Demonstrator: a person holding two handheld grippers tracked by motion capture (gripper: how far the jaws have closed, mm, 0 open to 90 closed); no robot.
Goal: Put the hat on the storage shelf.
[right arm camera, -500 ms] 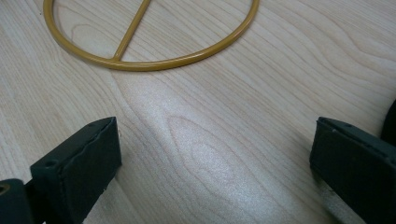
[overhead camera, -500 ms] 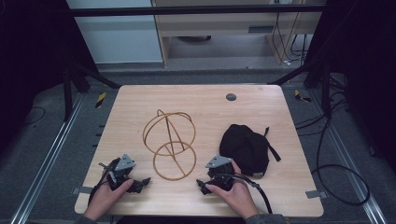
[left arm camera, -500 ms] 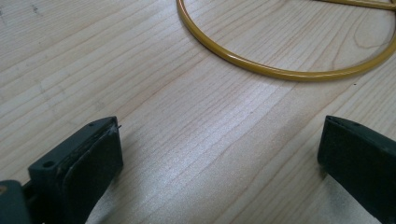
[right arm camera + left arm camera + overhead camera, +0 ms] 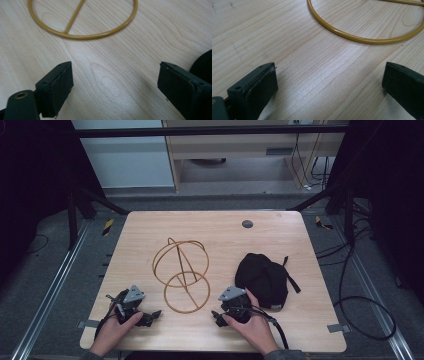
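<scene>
Wooden table (image 4: 150, 235): one gold wire stand (image 4: 181, 275), one black cap (image 4: 262, 277), two gaping tongs.

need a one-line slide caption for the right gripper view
Right tool, jaws open, hovers over bare wooden table near gold wire stand's base ring; black cap at edge.

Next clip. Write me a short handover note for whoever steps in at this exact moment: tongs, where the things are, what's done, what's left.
Left tongs: open, holding nothing, low over the near left of the table, jaws toward the wire stand.
Right tongs: open, holding nothing, near the front edge, just beside the black cap.
Wire stand: gold, mid-table, its flat ring base toward the person, its hoops upright behind.
Black cap: lying on the table to the right of the stand, apart from it.
Done: nothing visible; neither thing is gripped.
Left: probably pick up the cap and set it on the stand.
</scene>
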